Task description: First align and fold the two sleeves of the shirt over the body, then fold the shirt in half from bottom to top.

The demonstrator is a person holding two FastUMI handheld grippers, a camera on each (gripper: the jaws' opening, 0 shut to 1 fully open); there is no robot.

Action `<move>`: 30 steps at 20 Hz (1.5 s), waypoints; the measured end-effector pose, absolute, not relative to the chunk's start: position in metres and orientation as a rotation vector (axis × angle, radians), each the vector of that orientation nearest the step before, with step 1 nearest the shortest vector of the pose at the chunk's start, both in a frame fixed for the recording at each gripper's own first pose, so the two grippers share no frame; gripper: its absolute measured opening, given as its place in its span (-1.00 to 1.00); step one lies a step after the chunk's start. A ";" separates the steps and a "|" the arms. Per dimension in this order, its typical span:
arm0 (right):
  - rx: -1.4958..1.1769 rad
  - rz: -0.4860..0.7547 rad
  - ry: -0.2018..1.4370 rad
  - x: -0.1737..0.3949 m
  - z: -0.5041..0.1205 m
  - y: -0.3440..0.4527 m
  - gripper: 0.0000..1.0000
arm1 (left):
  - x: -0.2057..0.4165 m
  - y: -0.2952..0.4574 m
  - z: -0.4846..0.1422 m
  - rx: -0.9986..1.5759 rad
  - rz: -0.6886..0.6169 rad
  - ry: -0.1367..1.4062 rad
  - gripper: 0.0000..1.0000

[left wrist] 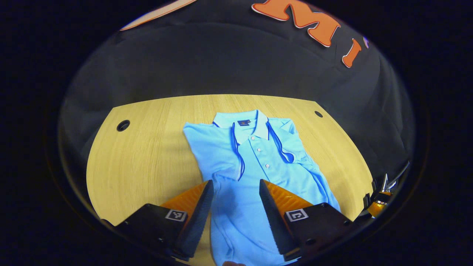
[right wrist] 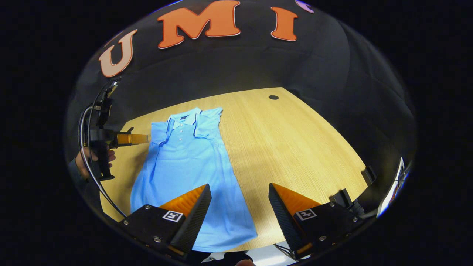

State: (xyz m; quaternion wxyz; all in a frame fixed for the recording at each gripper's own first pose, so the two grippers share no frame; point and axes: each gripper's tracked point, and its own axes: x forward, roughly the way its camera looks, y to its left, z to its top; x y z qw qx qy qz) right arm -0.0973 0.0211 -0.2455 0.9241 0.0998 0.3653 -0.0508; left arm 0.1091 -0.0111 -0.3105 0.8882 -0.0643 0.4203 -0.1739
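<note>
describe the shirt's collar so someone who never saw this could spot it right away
Start at the wooden table in front of the black booth wall, where a light blue polo shirt lies flat with both sleeves folded over its body. At the shirt's far end sits the collar, paler than the rest, with a small dark tag inside and a buttoned placket below.

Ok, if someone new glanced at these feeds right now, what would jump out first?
The light blue polo shirt, lying collar away from the cameras on the pale wooden table, both sleeves already folded over its body. Next, the open left tongs poised above its lower half, and the open right tongs by its bottom hem.
</note>
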 end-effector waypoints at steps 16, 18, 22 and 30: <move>0.092 0.119 0.896 -0.172 -0.321 0.046 0.90 | -0.111 0.051 -0.343 -0.128 -0.183 0.979 1.00; 0.089 0.131 0.920 -0.180 -0.332 0.048 0.91 | -0.130 0.057 -0.356 -0.096 -0.173 0.996 1.00; 0.076 0.137 0.959 -0.189 -0.355 0.050 0.90 | -0.159 0.062 -0.379 0.027 -0.175 1.009 1.00; 0.047 0.120 0.958 -0.185 -0.365 0.052 0.92 | -0.170 0.069 -0.394 -0.019 -0.138 0.979 1.00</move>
